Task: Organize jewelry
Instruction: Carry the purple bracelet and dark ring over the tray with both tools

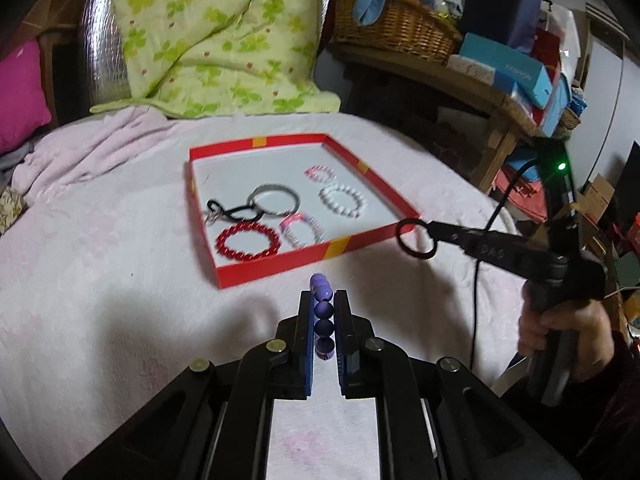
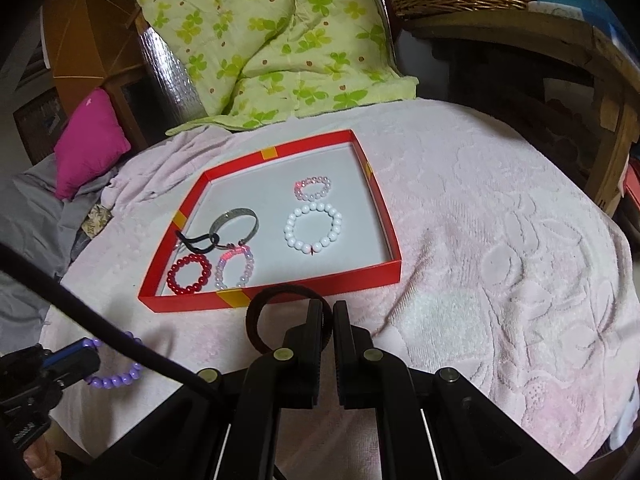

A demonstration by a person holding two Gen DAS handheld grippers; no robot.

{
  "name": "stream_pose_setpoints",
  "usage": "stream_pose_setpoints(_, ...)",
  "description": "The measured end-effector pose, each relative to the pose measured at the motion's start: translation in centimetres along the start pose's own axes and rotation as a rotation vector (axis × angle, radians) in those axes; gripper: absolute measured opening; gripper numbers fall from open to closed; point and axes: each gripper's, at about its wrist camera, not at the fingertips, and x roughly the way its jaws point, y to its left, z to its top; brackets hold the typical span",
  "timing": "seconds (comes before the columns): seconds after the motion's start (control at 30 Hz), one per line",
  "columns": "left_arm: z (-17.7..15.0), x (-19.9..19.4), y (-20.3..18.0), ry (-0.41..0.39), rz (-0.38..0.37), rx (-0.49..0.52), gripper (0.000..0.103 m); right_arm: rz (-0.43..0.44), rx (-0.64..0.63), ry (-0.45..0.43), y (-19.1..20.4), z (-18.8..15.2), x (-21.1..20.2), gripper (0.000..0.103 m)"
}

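- Left gripper [image 1: 323, 300] is clamping a purple bracelet [image 1: 322, 312], jaws nearly together on the beads, hovering over the pink cover [image 2: 500, 240] short of the tray's 6 o'clock wall.
- Right gripper [image 2: 329, 312] is pinching a dark ring [image 2: 256, 320], jaws closed on its band, at the tray's 5 o'clock corner.
- Red tray [image 1: 280, 262] is already holding 6 pieces: red, white and 2 pink bracelets, a metal bangle, a black cord.
- Judging progress: 6 in, 2 left to drop.
- Purple loop is showing edge-on in the left view; ring material is hard to make out; cord's keyring is blurred.
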Motion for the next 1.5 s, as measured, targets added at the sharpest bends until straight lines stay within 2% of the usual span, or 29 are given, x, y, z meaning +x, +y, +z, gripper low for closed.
stream_pose_setpoints(0.17,0.3,-0.3,-1.0,-0.015,0.012,0.013,0.010,0.006,0.011,-0.024,-0.5,0.0,-0.8,0.006)
stream_pose_setpoints(0.57,0.3,1.6,-1.8,0.012,0.112,0.006,0.010,-0.009,0.055,-0.043,-2.9,-0.2,-1.9,0.006)
stream_pose_setpoints(1.5,1.2,4.2,-5.2,0.027,0.130,0.067,0.010,0.014,0.102,-0.087,-5.7,0.4,-4.2,0.006)
